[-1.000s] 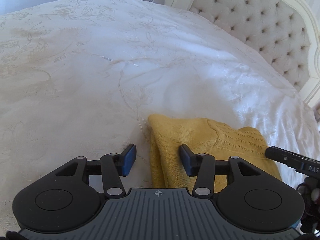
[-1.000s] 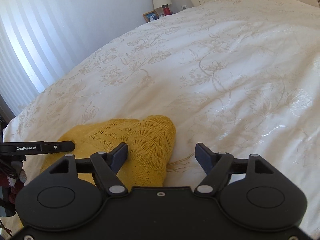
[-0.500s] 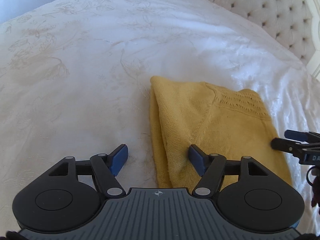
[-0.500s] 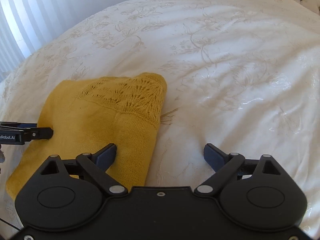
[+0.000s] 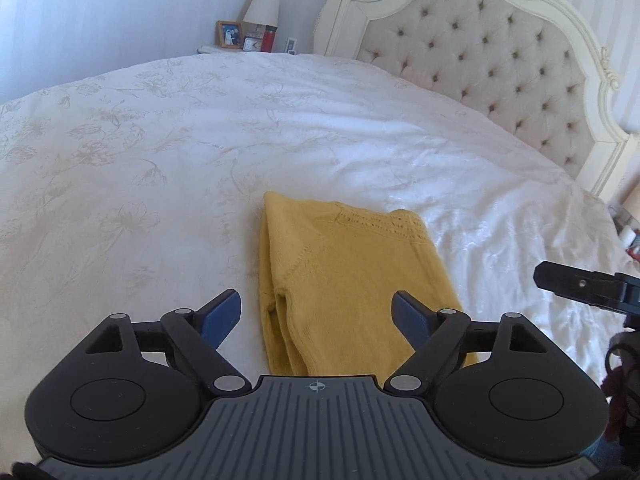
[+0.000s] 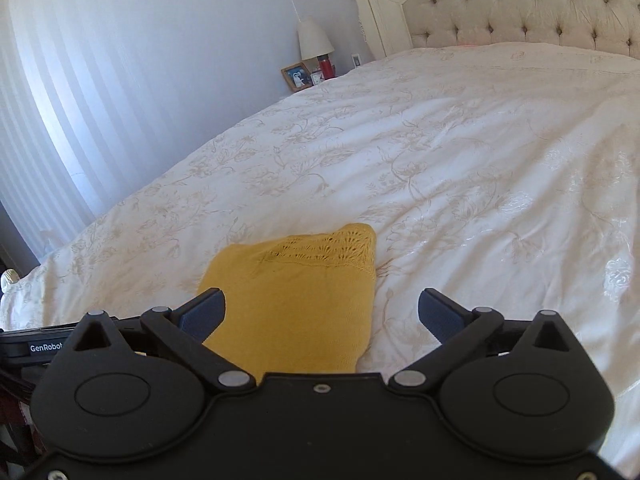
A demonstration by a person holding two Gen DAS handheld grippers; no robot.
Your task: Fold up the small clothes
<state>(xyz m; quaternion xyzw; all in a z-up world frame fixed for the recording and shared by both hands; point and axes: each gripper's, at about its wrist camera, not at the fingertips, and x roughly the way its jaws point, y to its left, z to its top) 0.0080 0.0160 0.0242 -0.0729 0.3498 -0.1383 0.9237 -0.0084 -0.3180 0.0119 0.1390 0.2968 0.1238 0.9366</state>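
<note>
Lying flat on the white floral-embroidered bedspread (image 5: 168, 152), the folded mustard-yellow knit garment (image 5: 344, 276) sits near the bed's close edge, lace-pattern band at its far end. Left tongs (image 5: 316, 316) held above it, jaws opening, blue pads apart, nothing pinched between them; the cloth lies below the gap, untouched. Right tongs (image 6: 320, 314) likewise over the garment's right part, jaws opening wide, nothing gripped. Far back left: wooden photo frame (image 5: 229, 35), cream-shaded lamp (image 5: 262, 6), red bottle (image 5: 270, 38). Cream tufted headboard (image 5: 500, 64) at right.
</note>
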